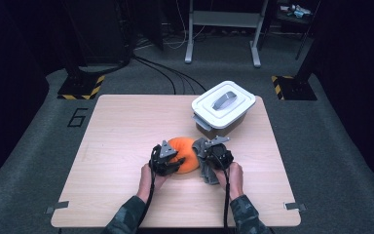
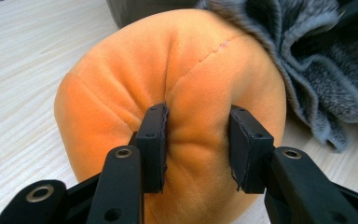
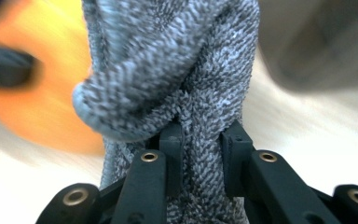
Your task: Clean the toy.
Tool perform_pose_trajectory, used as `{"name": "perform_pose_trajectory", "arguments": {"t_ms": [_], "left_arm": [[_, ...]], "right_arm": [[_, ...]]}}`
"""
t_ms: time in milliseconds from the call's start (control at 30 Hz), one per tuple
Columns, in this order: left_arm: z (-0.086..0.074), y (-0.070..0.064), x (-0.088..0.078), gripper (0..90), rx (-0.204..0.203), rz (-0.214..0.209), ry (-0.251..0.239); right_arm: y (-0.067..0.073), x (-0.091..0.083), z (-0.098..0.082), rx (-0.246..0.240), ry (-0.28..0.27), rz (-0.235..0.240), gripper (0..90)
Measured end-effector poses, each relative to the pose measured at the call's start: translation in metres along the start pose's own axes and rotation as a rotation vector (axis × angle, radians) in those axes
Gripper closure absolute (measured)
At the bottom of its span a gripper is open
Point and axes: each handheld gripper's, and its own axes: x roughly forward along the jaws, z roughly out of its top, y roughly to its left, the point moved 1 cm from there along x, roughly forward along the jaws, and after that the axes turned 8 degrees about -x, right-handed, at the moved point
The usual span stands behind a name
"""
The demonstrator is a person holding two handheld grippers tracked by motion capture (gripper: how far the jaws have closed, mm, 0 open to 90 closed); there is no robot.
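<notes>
The left hand-held gripper (image 1: 171, 161) lies low over the worktop (image 1: 117, 146), palm behind it, jaws pinching a fold of the orange plush (image 2: 177, 93) just ahead. Beside it the right hand-held gripper (image 1: 213, 155) points forward, clamped tight on the grey cloth (image 3: 186, 93) touching the plush.

High view: fixed above the person's edge of the table (image 1: 121, 126), it faced forward and down, far enough to take in the whole top, the box (image 1: 222, 108) and the floor beyond. Left gripper view: it rode low behind its jaws, very close to the orange plush (image 2: 177, 93), with the grey cloth (image 2: 317, 70) at upper right. Right gripper view: closer still, it looked along its jaws into the cloth (image 3: 177, 70), the plush (image 3: 37, 107) blurred at left; all three views shared plush and cloth.
</notes>
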Motion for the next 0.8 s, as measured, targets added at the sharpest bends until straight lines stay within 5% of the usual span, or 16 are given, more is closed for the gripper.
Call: {"name": "perform_pose_trajectory", "arguments": {"t_ms": [133, 200, 333, 433, 567, 667, 800], "left_arm": [[-0.001, 0.000, 0.000, 60.6, -0.012, -0.002, -0.005], [-0.001, 0.000, -0.001, 60.5, -0.019, -0.002, -0.009], [-0.001, -0.001, -0.001, 60.5, -0.014, -0.003, -0.008], [-0.002, -0.002, -0.001, 60.4, -0.023, -0.001, -0.020], [-0.003, -0.001, -0.001, 59.5, -0.040, -0.019, -0.027], [0.000, -0.002, 0.000, 57.7, -0.036, -0.037, -0.032], [0.002, -0.007, -0.010, 47.8, -0.038, -0.048, -0.058]], "right_arm": [[-0.005, 0.009, -0.007, 0.020, 0.082, -0.003, 74.7], [-0.007, 0.004, -0.005, 0.005, 0.069, -0.015, 74.5], [-0.003, -0.033, 0.017, -0.021, -0.061, -0.022, 74.4], [0.006, -0.045, 0.032, -0.056, -0.111, 0.008, 74.4], [0.019, -0.020, 0.041, -0.125, -0.032, 0.013, 74.3], [0.015, -0.008, 0.033, -0.078, -0.026, 0.014, 74.5], [0.013, -0.008, 0.028, -0.080, -0.013, 0.004, 74.6]]}}
